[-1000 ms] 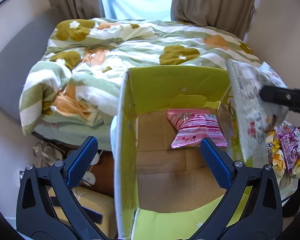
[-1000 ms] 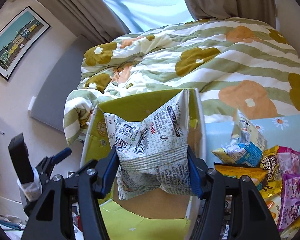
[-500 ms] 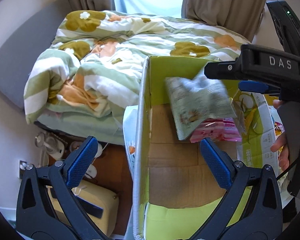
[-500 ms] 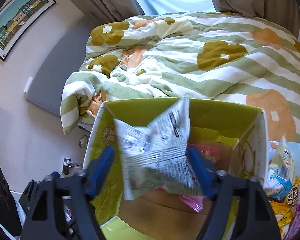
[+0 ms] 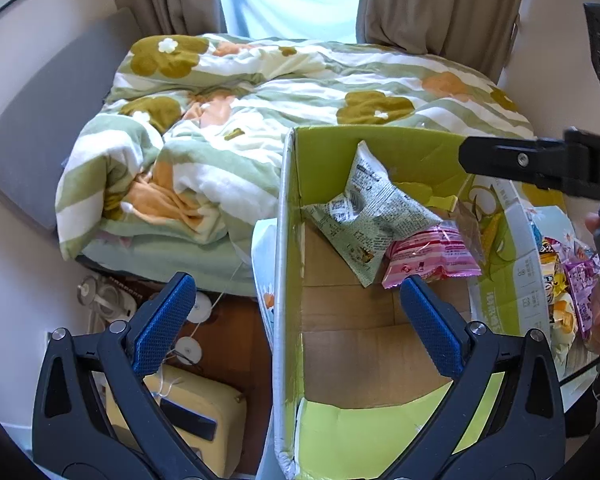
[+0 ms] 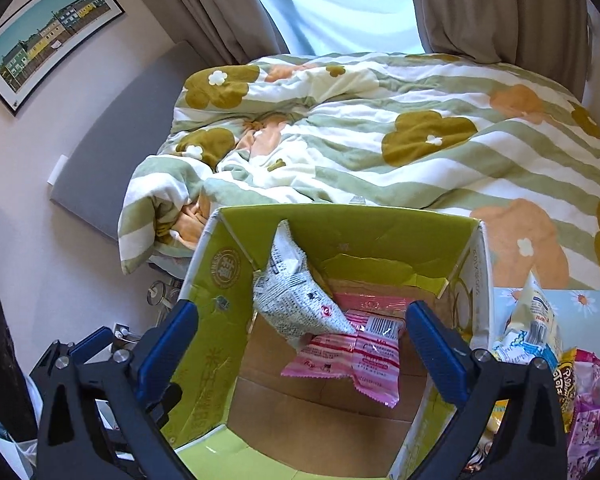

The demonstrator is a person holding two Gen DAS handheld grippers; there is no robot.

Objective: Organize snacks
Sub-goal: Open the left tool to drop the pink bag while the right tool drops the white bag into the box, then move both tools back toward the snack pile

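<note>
Right gripper [image 6: 300, 332] jaws just opened wide, empty; grey-white printed snack bag [image 6: 296, 300] is seen centre frame inside green cardboard box [image 6: 380, 232], atop pink packet [image 6: 356, 356]. Left gripper [image 5: 296, 312] spread wide, empty.

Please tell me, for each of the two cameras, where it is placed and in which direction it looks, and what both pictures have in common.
Left wrist: sits on the left gripper, looking down past the box's left wall towards the bed; its open blue fingers show, also the right gripper's black body.
Right wrist: sits on the right gripper, looking down into the box; its open fingers show, nothing between them.
Shared: box, white bag, pink bag, bed, curtains.
</note>
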